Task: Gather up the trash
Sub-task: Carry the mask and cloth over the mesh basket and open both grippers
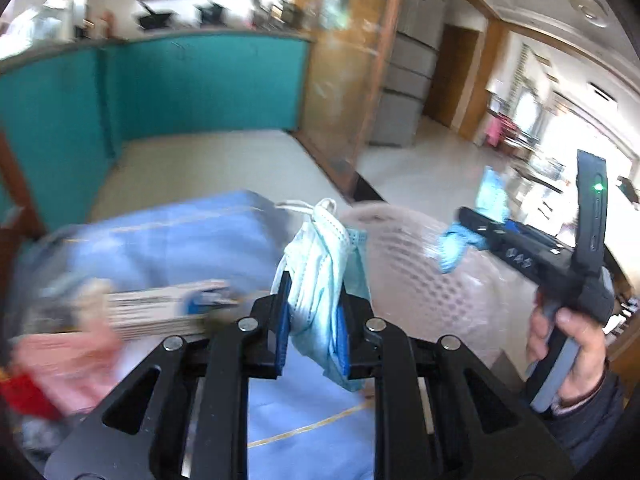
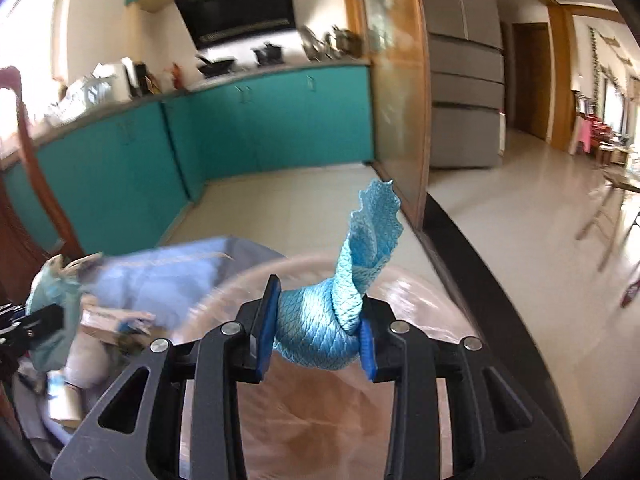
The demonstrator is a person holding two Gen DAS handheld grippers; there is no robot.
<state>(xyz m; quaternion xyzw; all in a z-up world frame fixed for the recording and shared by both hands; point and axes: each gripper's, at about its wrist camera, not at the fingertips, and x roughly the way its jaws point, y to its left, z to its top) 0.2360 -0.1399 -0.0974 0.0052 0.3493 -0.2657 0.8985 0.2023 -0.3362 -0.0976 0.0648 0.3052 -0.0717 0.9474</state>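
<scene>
My left gripper (image 1: 312, 320) is shut on a crumpled pale blue face mask (image 1: 320, 264), held in the air above the blue-covered table (image 1: 168, 240). My right gripper (image 2: 316, 328) is shut on a twisted blue mesh cloth (image 2: 332, 312), held over a pinkish basket lined with a clear bag (image 2: 320, 408). In the left wrist view the right gripper (image 1: 456, 236) with its cloth (image 1: 452, 248) is over the same basket (image 1: 420, 272). In the right wrist view the left gripper and its mask (image 2: 52, 308) are at the left edge.
Blurred clutter lies on the table: a white and blue box (image 1: 168, 308), pink and red items (image 1: 60, 364), cardboard and wrappers (image 2: 112, 324). Teal kitchen cabinets (image 2: 240, 128), a wooden door frame (image 2: 400, 92) and a grey fridge (image 2: 464, 80) stand beyond.
</scene>
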